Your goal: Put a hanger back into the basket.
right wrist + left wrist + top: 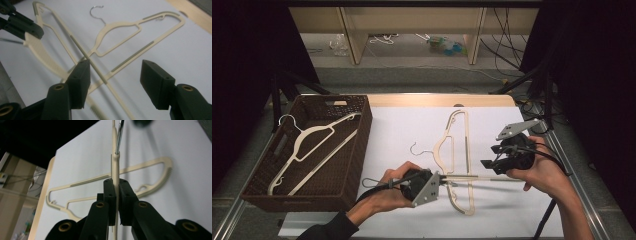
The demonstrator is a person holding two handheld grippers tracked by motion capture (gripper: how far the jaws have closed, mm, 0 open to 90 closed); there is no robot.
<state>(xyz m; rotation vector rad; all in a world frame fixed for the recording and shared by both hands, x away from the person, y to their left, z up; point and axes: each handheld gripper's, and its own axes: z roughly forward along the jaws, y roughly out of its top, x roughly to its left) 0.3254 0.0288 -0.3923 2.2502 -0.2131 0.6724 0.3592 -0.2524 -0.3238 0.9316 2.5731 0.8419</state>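
Note:
My left gripper (447, 181) is shut on the neck of a cream plastic hanger (472, 177), which it holds edge-up just above the white table. In the left gripper view the jaws (116, 187) pinch this hanger (115, 165) just below its metal hook (119, 137). My right gripper (491, 156) is open at the hanger's other end, with nothing between its fingers. In the right gripper view the held hanger (43, 53) runs past the left jaw of my right gripper (116, 75). A second cream hanger (452, 145) lies flat on the table beneath.
A dark woven basket (362, 140) stands at the table's left with a white hanger (312, 142) inside. The flat hanger (120, 25) lies across the white sheet (402, 125). The table's wooden far edge (437, 100) runs behind. Shelves and cables are beyond.

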